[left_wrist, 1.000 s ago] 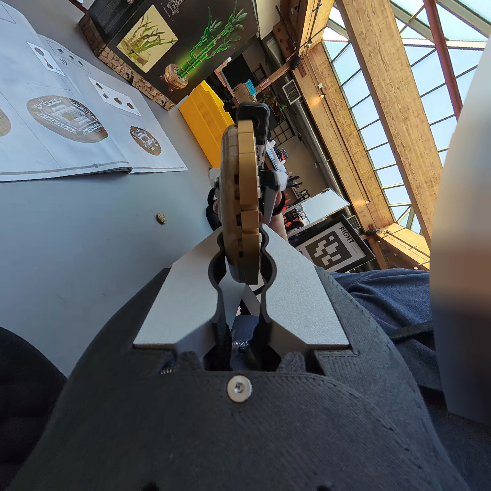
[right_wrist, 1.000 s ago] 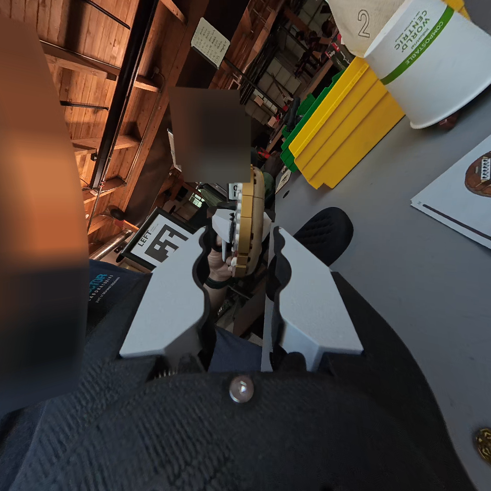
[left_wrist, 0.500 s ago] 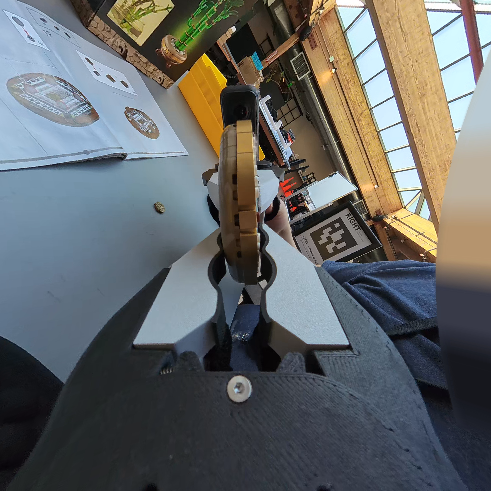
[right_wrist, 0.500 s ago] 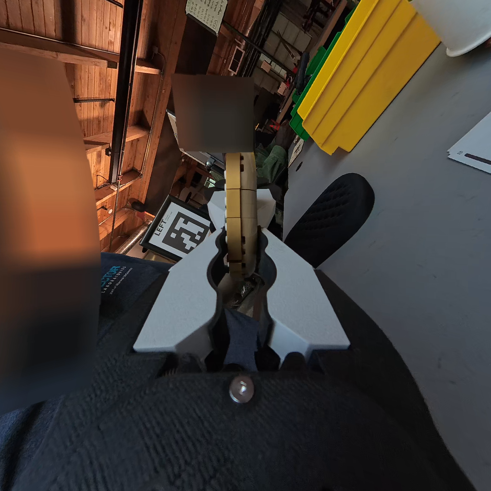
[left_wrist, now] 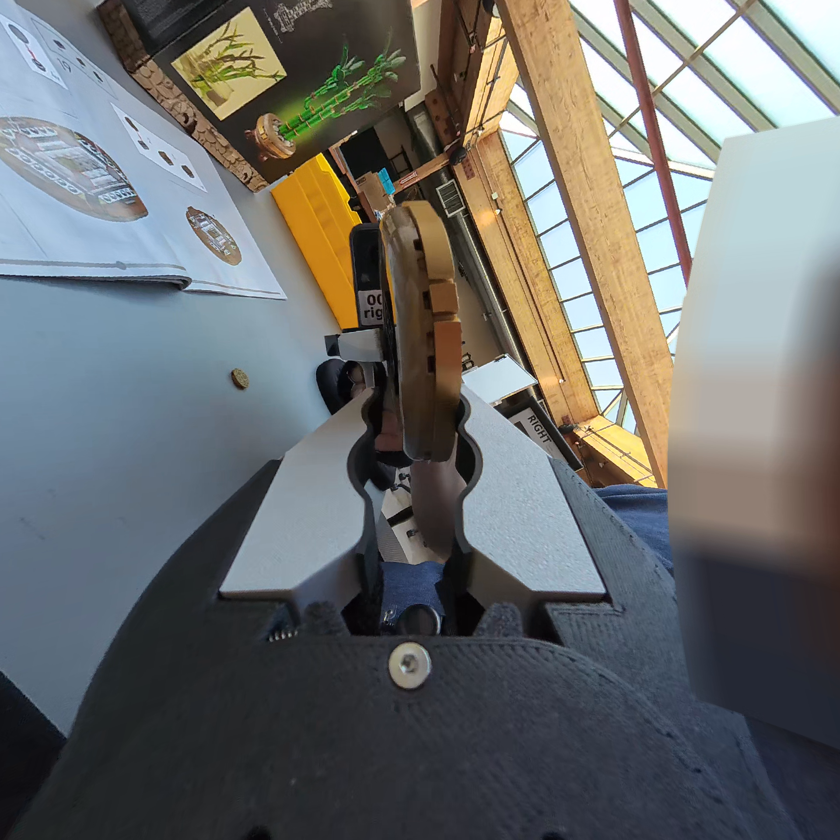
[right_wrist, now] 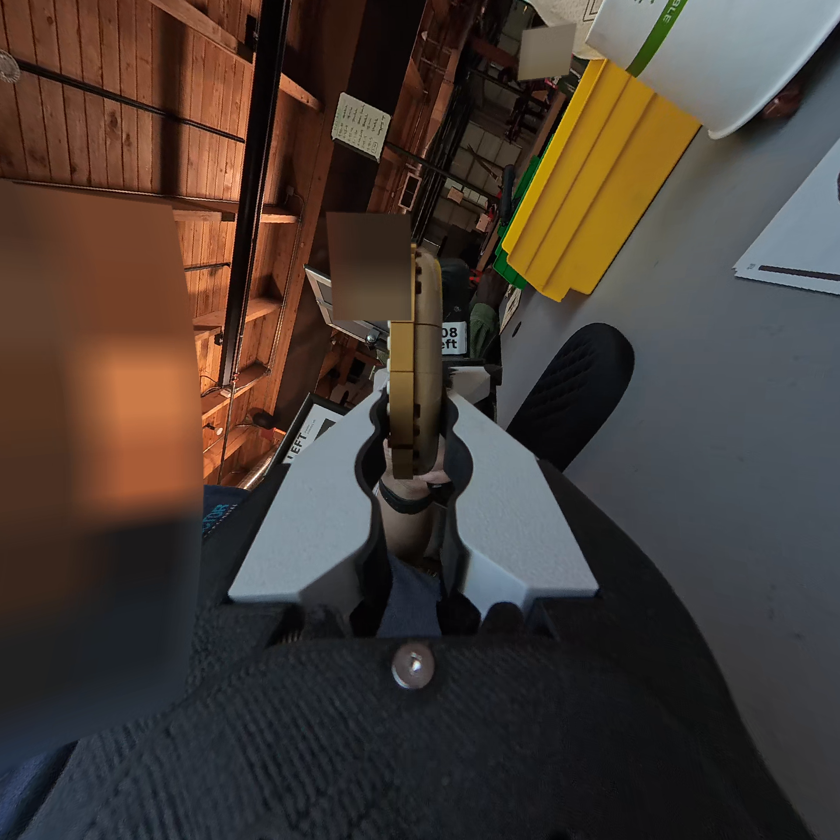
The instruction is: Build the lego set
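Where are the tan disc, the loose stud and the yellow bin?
Disc [left_wrist: 425, 336], left wrist view, its rim.
Stud [left_wrist: 239, 378], left wrist view, its top.
Bin [right_wrist: 591, 182], right wrist view, its side wall.

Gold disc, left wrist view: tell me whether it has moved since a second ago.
Yes. Against the left tool, the gold disc has turned and slid slightly outward, leaving a gap beside the tool's left finger.
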`<control>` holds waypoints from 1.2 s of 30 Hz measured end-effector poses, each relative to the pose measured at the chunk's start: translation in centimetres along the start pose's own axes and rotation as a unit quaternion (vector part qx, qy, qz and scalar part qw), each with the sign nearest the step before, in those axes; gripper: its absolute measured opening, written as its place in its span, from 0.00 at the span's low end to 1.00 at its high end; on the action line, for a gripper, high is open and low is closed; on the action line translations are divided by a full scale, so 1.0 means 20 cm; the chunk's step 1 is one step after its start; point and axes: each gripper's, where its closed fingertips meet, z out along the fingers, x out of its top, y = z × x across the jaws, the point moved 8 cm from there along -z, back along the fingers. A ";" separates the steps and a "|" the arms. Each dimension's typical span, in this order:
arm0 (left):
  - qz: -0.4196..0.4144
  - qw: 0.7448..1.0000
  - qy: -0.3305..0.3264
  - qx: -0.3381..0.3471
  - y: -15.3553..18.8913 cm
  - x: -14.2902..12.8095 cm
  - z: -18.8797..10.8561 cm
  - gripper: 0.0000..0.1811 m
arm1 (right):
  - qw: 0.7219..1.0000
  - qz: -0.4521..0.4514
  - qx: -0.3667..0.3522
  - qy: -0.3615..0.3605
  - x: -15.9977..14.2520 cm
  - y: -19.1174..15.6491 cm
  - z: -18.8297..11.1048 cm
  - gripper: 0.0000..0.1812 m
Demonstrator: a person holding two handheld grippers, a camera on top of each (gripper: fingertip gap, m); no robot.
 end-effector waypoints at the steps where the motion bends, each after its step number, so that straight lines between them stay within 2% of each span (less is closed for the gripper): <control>1: -0.001 1.000 0.003 0.000 -0.01 0.00 0.01 0.16 | 1.000 -0.004 -0.005 0.001 0.00 0.00 0.00 0.11; 4: -0.010 1.000 0.013 -0.001 -0.02 0.00 0.02 0.12 | 1.000 -0.010 -0.016 0.005 -0.01 0.01 0.01 0.11; 7: 0.005 1.000 -0.010 0.020 -0.03 0.00 0.01 0.10 | 0.999 -0.024 -0.032 0.003 -0.02 0.01 0.01 0.10; 13: 0.012 0.999 -0.033 0.035 -0.02 0.01 0.00 0.10 | 1.000 0.003 -0.016 0.004 -0.02 0.02 0.02 0.13; 17: 0.002 0.999 -0.028 0.018 -0.02 0.01 0.01 0.11 | 1.000 -0.012 -0.018 -0.002 -0.02 0.01 0.02 0.11; 20: -0.032 0.999 0.000 -0.035 -0.01 0.02 0.00 0.17 | 1.000 -0.003 -0.006 0.004 -0.01 0.00 0.01 0.11; 23: -0.037 0.999 0.016 -0.034 -0.03 0.03 -0.02 0.14 | 1.000 -0.001 -0.010 0.007 -0.01 0.01 0.01 0.10; 34: -0.056 0.998 0.018 -0.028 -0.05 0.02 -0.02 0.14 | 0.999 0.038 -0.004 0.017 -0.03 0.04 0.03 0.11; 36: -0.077 0.996 0.028 -0.036 -0.05 0.02 -0.01 0.17 | 0.997 0.066 0.011 0.026 -0.03 0.05 0.02 0.11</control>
